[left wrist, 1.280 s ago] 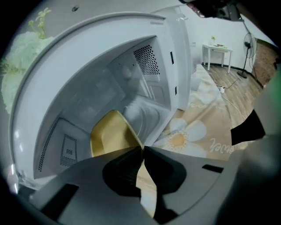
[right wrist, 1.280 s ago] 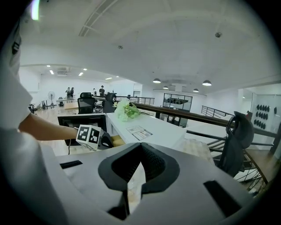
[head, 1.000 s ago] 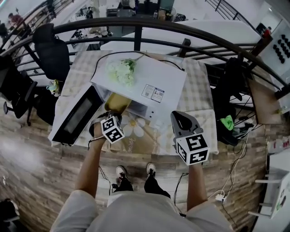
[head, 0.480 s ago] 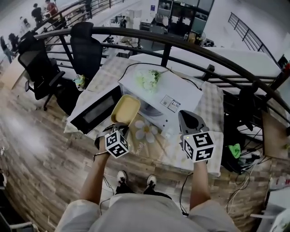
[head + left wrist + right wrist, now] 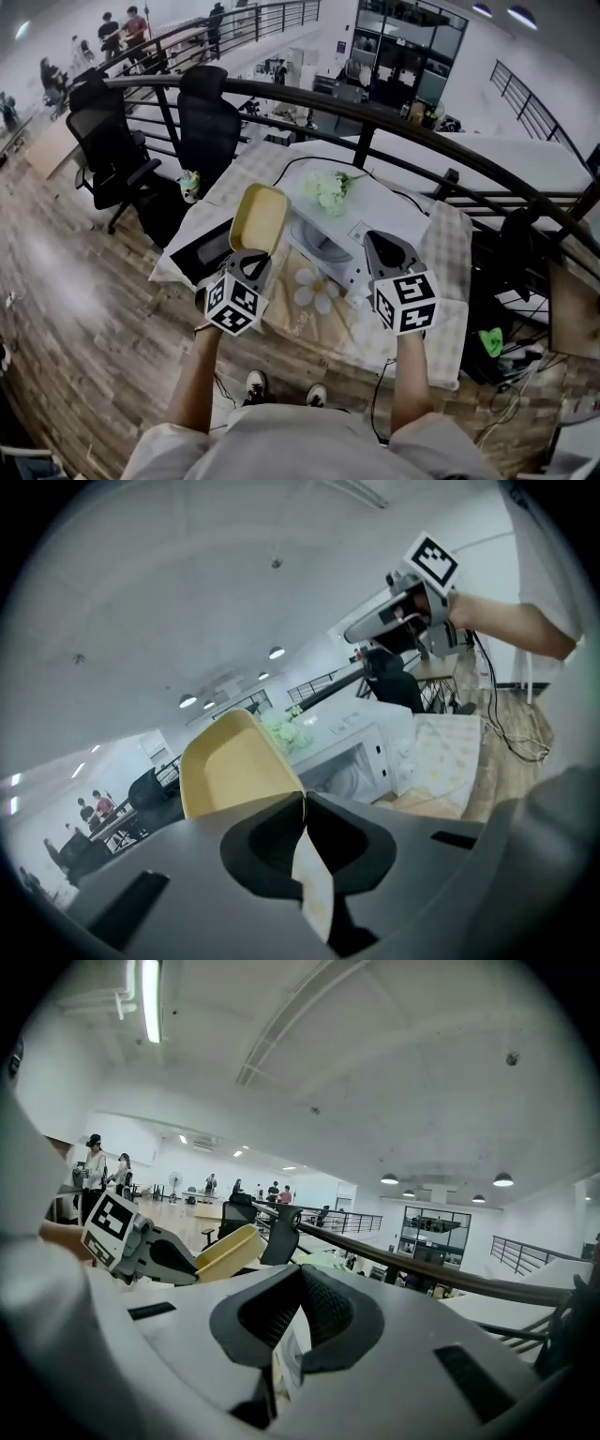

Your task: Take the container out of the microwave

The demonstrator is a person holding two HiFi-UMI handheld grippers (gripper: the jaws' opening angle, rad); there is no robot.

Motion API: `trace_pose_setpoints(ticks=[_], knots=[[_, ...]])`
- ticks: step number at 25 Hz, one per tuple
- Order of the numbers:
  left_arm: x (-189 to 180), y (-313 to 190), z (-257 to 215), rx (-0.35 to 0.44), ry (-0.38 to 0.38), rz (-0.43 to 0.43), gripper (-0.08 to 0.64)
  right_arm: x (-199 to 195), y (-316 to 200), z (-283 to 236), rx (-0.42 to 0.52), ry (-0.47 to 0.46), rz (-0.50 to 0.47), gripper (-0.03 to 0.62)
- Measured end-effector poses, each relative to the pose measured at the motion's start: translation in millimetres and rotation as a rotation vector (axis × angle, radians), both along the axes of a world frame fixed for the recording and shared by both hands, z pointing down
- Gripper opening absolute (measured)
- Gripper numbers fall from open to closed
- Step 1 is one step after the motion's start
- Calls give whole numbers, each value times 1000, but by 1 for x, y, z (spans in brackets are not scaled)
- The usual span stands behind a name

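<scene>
The left gripper (image 5: 251,255) is clamped on the near rim of a pale yellow, rounded-rectangular plastic container (image 5: 258,217). It holds the container in the air outside the white microwave (image 5: 375,208), whose open cavity lies at the container's 3 o'clock. The container's long axis runs from 6 to 12 o'clock, hollow side facing the head camera. The right gripper (image 5: 382,246) has its jaws together on nothing. The sticker (image 5: 359,232) on top of the microwave is too small to read.

— What stands round the table (image 5: 448,272)?
— A curved black railing (image 5: 394,111) runs behind it. A black office chair (image 5: 208,112) stands just left of the table, and a second chair (image 5: 108,141) farther left.
— And on it?
— A checked cloth with a daisy-print mat (image 5: 314,292) near the front edge, and white flowers (image 5: 330,190) over the far end. Right of the table lies a green thing (image 5: 494,339).
</scene>
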State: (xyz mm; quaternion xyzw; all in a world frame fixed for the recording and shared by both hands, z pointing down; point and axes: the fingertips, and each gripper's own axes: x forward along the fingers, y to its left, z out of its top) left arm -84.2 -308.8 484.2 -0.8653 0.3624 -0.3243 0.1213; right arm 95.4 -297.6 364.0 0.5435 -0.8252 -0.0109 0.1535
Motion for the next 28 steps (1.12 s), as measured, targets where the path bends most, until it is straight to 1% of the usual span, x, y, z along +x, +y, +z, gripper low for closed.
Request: trace_pose_setpoints(ticks=[4, 10, 12, 14, 19, 28], knots=[[-10, -3, -49, 75, 112, -16, 29, -15, -3, -16, 27, 3, -15, 14], [-31, -6, -118, 152, 309, -41, 28, -29, -6, -42, 84, 35, -25, 14], [-39, -7, -134, 173, 362, -46, 28, -33, -5, -47, 101, 42, -25, 14], [-47, -7, -146, 191, 400, -50, 28, -37, -4, -53, 116, 42, -28, 14], [-56, -10, -163, 224, 452, -47, 28, -45, -4, -61, 141, 53, -41, 14], [-57, -14, -171, 253, 450, -28, 28, -52, -10, -68, 163, 66, -45, 14]])
